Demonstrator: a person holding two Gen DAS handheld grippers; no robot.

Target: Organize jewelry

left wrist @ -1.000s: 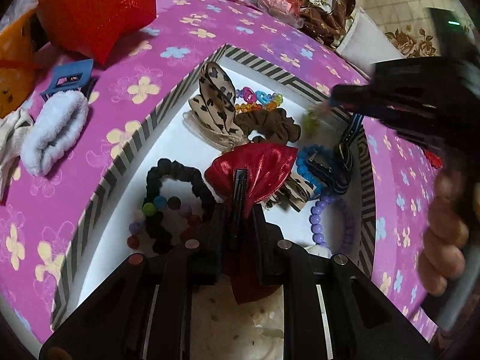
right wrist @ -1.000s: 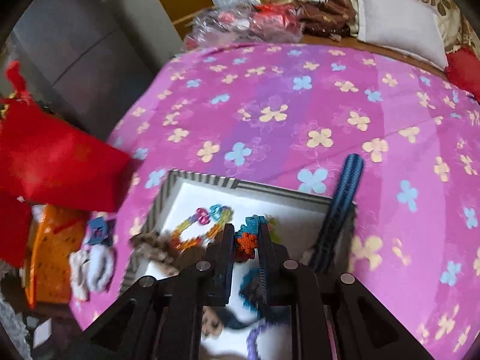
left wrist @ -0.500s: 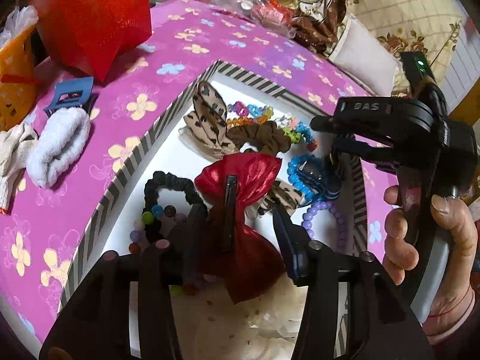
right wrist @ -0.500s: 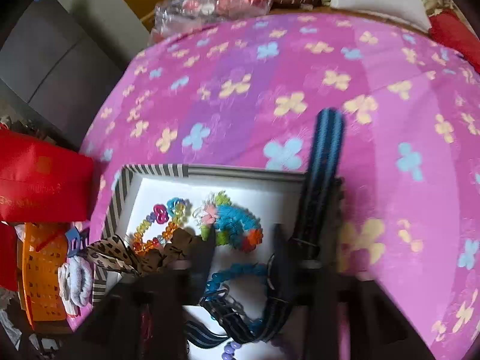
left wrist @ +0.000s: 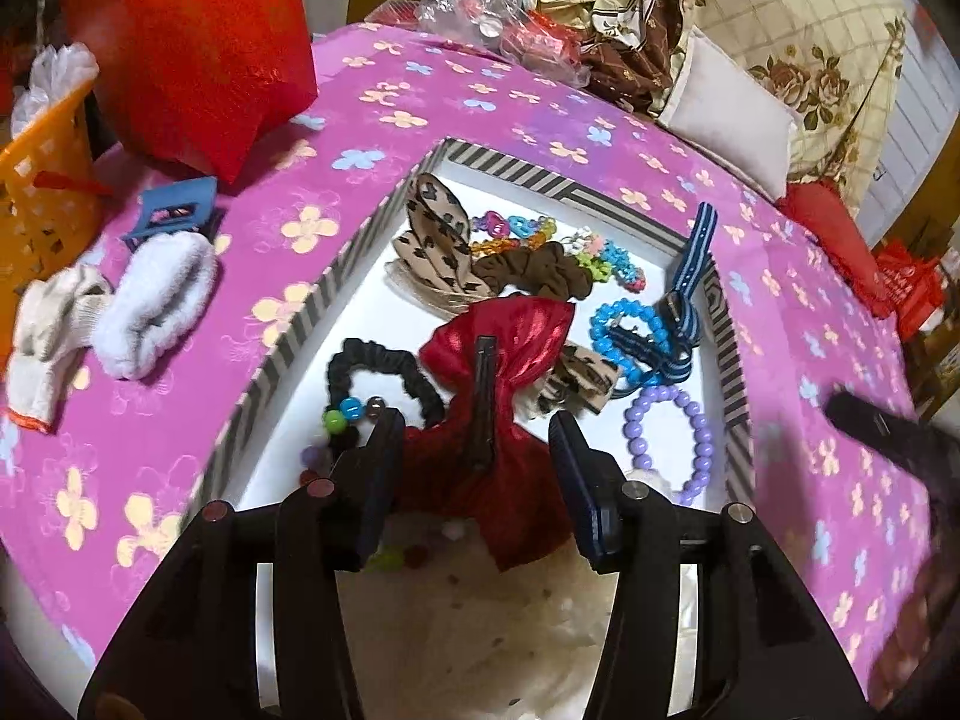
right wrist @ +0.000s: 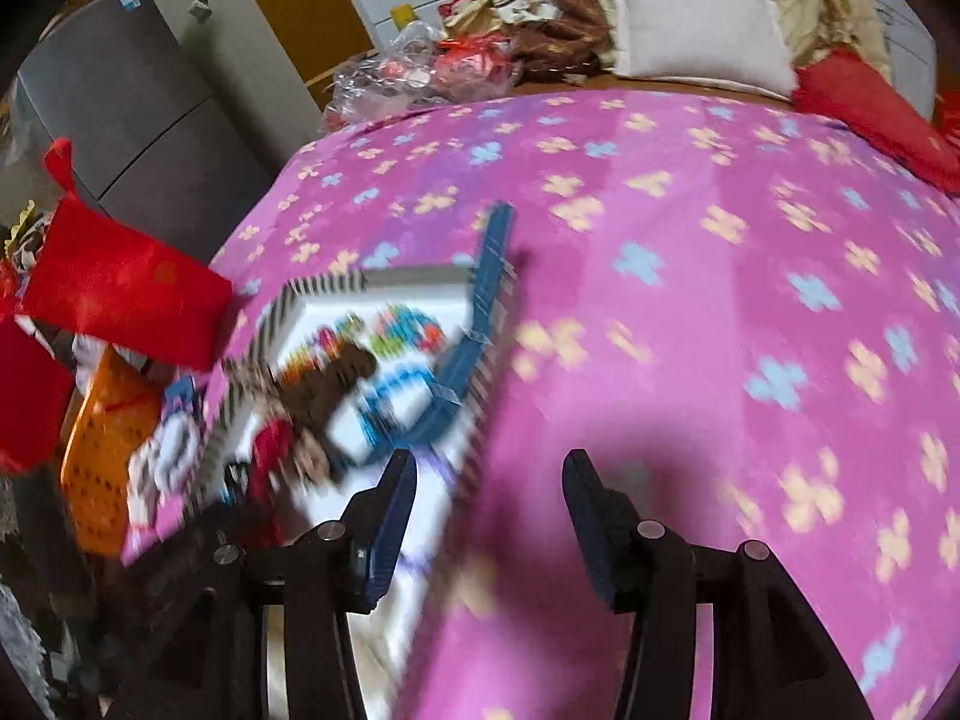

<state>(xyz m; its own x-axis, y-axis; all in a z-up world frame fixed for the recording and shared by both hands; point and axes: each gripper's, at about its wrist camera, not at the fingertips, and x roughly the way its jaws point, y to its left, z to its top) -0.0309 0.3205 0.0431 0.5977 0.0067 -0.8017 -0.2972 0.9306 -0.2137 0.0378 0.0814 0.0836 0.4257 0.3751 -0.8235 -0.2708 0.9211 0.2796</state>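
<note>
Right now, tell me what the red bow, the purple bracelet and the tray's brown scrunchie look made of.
Red bow: shiny satin-like fabric, judging by its bright streaks and pleats. Purple bracelet: glossy round beads, probably plastic. Brown scrunchie: matte, gathered cloth with ruffled folds; the exact fibre is unclear.

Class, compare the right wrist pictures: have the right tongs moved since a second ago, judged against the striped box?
Yes. The right tongs, now open and empty, have swung off to the right of the striped box, out over the pink flowered cloth.
</note>
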